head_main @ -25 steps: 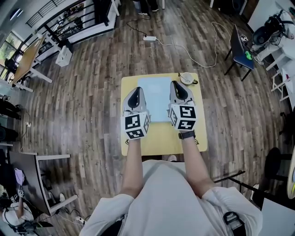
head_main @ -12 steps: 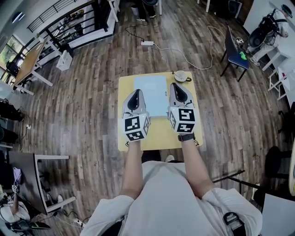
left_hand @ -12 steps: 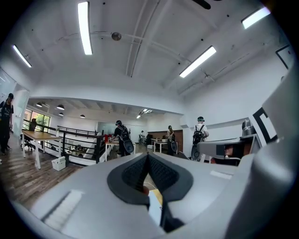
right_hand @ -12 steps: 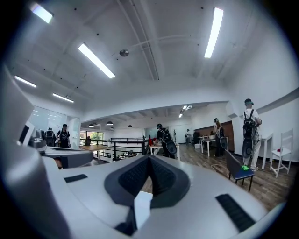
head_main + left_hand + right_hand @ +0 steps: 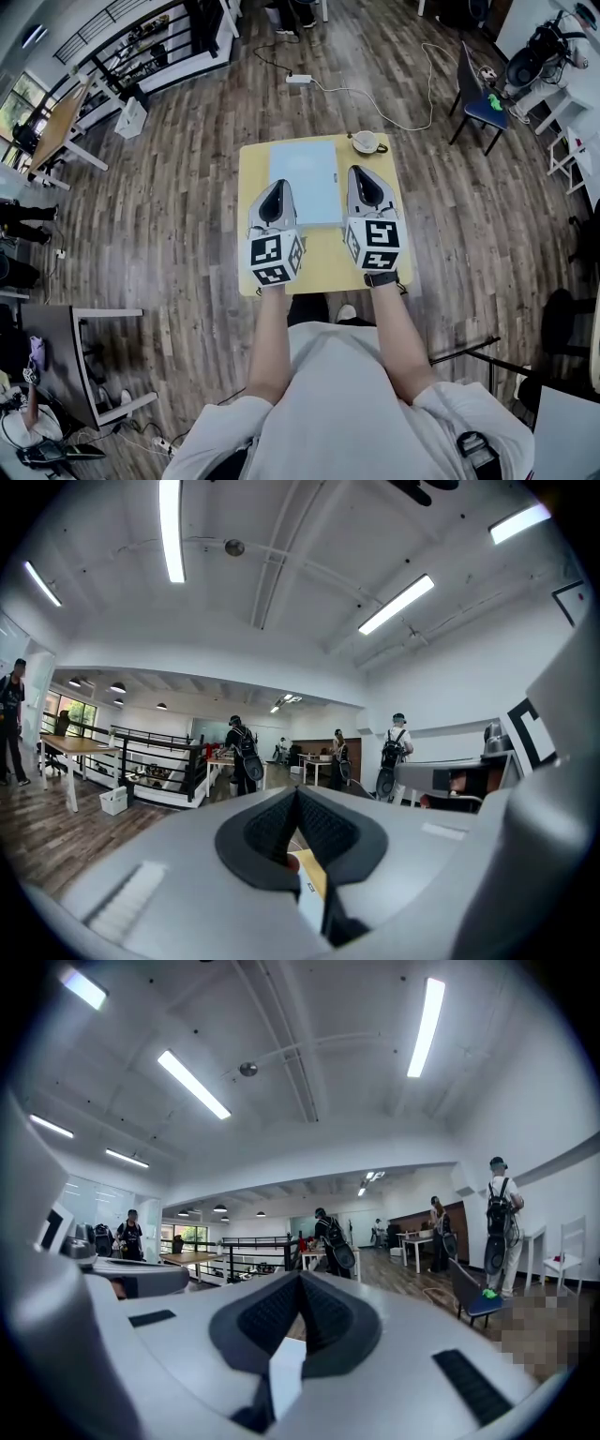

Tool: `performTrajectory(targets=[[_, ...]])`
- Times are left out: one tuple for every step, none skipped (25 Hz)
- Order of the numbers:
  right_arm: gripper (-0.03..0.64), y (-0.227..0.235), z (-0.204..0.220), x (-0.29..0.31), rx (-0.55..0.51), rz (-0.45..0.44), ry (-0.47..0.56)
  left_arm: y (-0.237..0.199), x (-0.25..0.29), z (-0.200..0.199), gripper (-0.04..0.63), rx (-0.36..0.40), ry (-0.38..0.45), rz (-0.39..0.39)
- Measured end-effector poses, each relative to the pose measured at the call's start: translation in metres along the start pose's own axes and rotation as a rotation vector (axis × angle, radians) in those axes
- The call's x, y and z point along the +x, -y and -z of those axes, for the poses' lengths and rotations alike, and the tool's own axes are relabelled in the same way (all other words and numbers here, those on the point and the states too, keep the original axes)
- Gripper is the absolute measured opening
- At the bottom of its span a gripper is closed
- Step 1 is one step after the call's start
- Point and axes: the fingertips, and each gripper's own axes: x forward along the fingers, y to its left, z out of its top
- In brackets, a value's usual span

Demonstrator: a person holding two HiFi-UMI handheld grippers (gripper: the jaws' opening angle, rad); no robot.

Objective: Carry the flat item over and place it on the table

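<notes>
The person is holding the sheet [image 5: 303,178] level over the table [image 5: 323,258]. The left gripper [image 5: 275,187] is clamping its 9 o'clock side and the right gripper [image 5: 362,174] its 3 o'clock side. In each gripper view the jaws are pressing together on a thin pale strip, which I am reading as the sheet's edge. Nothing else is sitting between them.

Compared with a second ago, the sheet is sitting further towards 12 o'clock over the tabletop. A narrow yellow margin was then showing beyond its far edge. That edge is now running about level with the table's far edge. The grip is looking the same on both sides. A cup [image 5: 366,142] is standing at the sheet's 1 o'clock, just beside the far right corner and apart from it.

From this I am judging that the carry is all but over and the placing is beginning. Whether the sheet is already touching the tabletop I cannot tell. The next move is probably calling for lowering it flat and opening both grippers together. Pushing any further towards 12 o'clock is risking an overhang, and drifting towards 3 o'clock is risking a knock on the cup.
</notes>
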Motion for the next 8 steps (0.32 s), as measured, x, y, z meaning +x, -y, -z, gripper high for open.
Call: performTrajectory(targets=[[0.011,-0.001,0.003,0.001,0.007,-0.004,0.000,-0.001,0.001,0.002,0.009,0.003,-0.006,0.000],[0.011,-0.002,0.005,0.003,0.013,-0.008,0.001,-0.002,0.002,0.004,0.009,0.006,-0.010,0.002],[0.011,-0.002,0.007,0.006,0.018,-0.011,0.000,-0.004,0.004,0.005,0.009,0.010,-0.014,0.006],[0.011,-0.003,0.010,0.010,0.019,-0.013,-0.002,-0.005,0.006,0.006,0.009,0.014,-0.018,0.009],[0.011,-0.003,0.012,0.014,0.017,-0.013,-0.007,-0.007,0.009,0.009,0.009,0.018,-0.022,0.011],[0.011,-0.004,0.016,0.019,0.014,-0.015,-0.015,-0.010,0.011,0.011,0.009,0.021,-0.028,0.010],[0.011,-0.005,0.020,0.024,0.010,-0.019,-0.024,-0.013,0.014,0.015,0.009,0.023,-0.036,0.007],[0.011,-0.007,0.024,0.030,0.007,-0.023,-0.033,-0.017,0.015,0.019,0.009,0.025,-0.044,0.002]])
